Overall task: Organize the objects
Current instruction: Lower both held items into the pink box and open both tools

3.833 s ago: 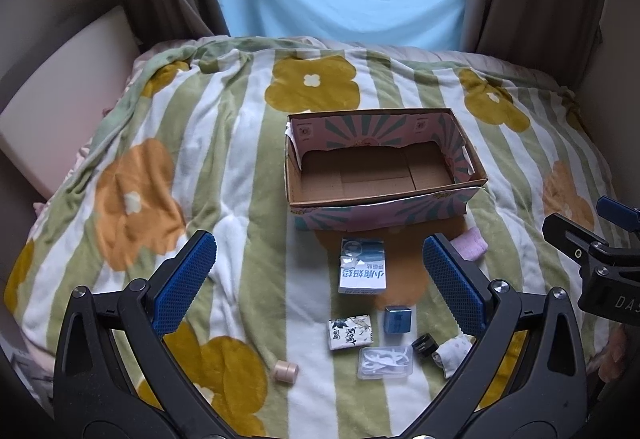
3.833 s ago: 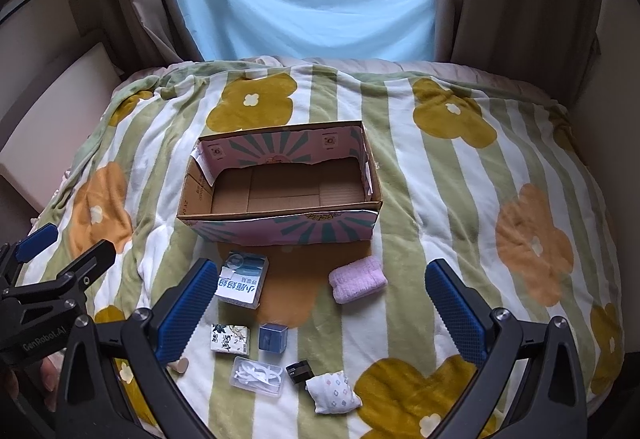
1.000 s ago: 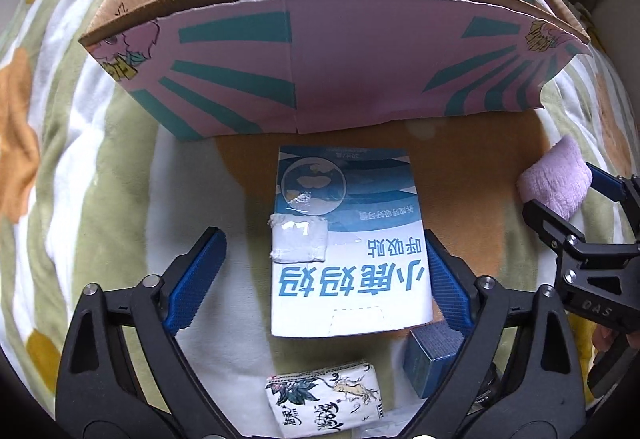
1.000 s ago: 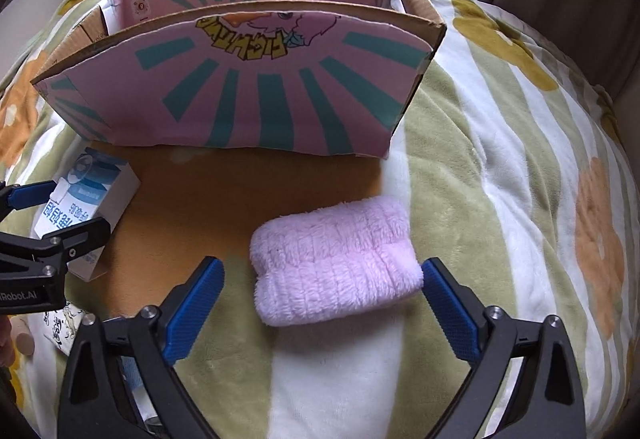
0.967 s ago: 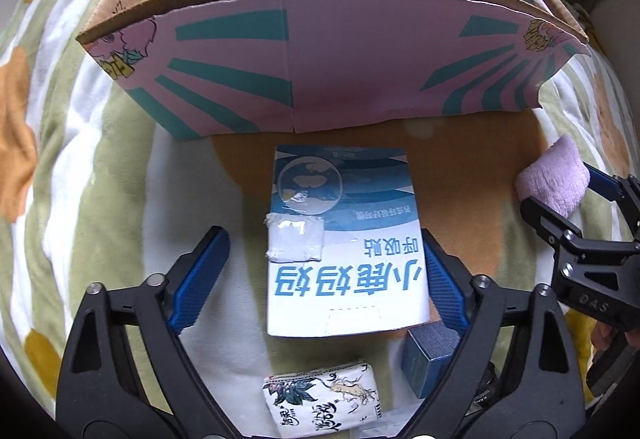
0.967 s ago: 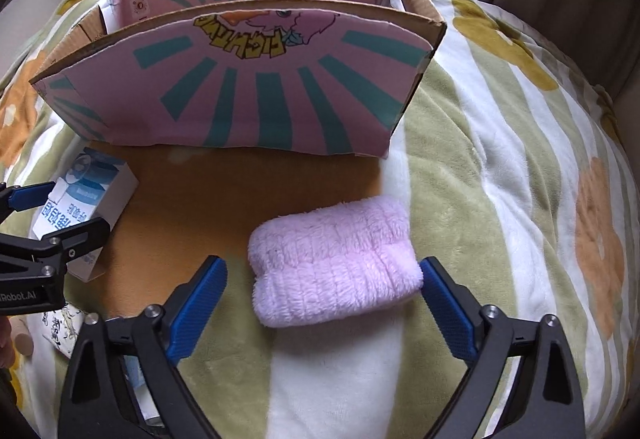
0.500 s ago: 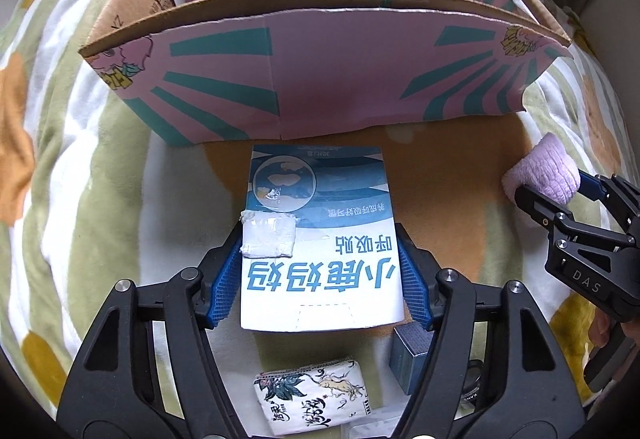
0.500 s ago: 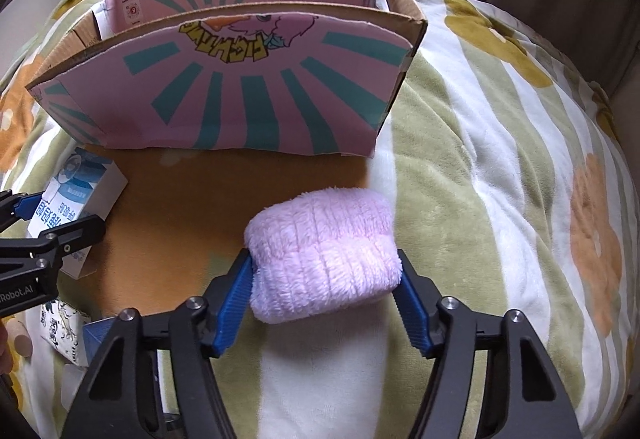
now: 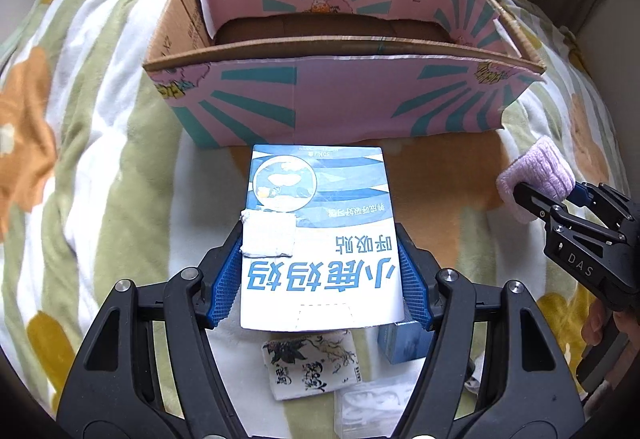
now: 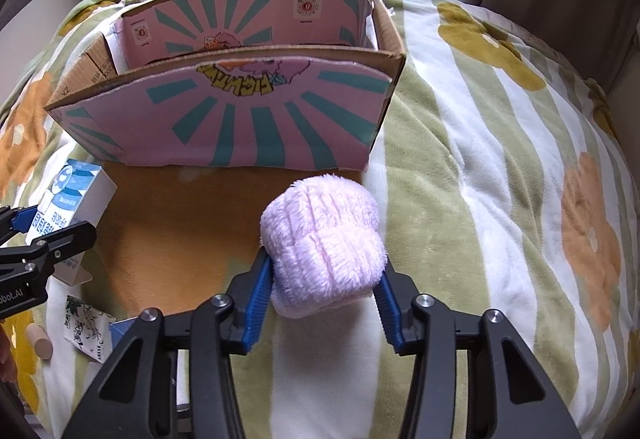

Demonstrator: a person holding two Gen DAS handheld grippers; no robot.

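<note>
Cardboard walls hide most of the floor of the pink box (image 9: 256,99); from my left camera I see only a dark strip of it past the near wall, and from my right camera almost none. At the bottom of the left view my own tongs cover part of a small blue box (image 9: 400,343), and a clear plastic case (image 9: 372,407) at the lower edge is cut off and hard to read. At the lower left edge of the right view a patterned packet (image 10: 86,327) and a wooden peg (image 10: 39,341) lie partly behind my other tool.

All of this sits on a green-and-white striped blanket (image 10: 460,143) with orange and yellow flowers. The pink box stands in the upper middle of both views, open at the top, its near wall between me and the inside. Curtains and a pale blue sheet fill the top edge.

My left tongs (image 9: 320,287) are pinching the blue-and-white carton (image 9: 320,223), low in the centre of the left view; the blue pads press on both long edges, and the carton's far end reaches almost to the pink box's near wall. My right tongs (image 10: 326,295) are closing on the rolled lilac towel (image 10: 324,243), in the lower centre of the right view, with both pads sunk into its fluffy sides. In the left view that towel shows at the right edge, clamped in the same tongs.
</note>
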